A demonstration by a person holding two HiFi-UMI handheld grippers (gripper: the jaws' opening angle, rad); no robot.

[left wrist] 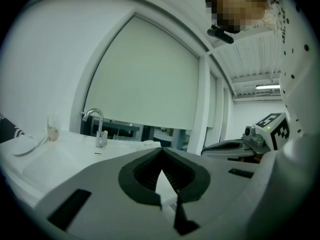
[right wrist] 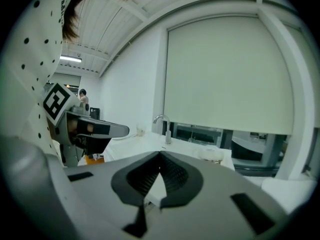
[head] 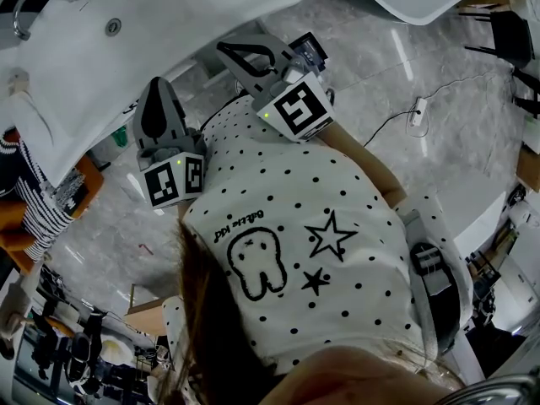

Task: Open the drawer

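The left gripper (left wrist: 161, 151) and the right gripper (right wrist: 160, 154) are held side by side, pointed towards the white washbasin surface (head: 76, 57) with its curved chrome tap (left wrist: 97, 126). The jaws of both are brought together at the tips, with nothing gripped between them (each pair is seen plainly in its own view). The drawer cannot be made out in any view

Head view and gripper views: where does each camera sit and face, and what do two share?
Head view: on the person's head, facing steeply down at shirt, left gripper, right gripper, sink.
Left gripper view: on that gripper, facing the tap over its shut jaws.
Right gripper view: likewise, on the right one.
Shared: the tap.
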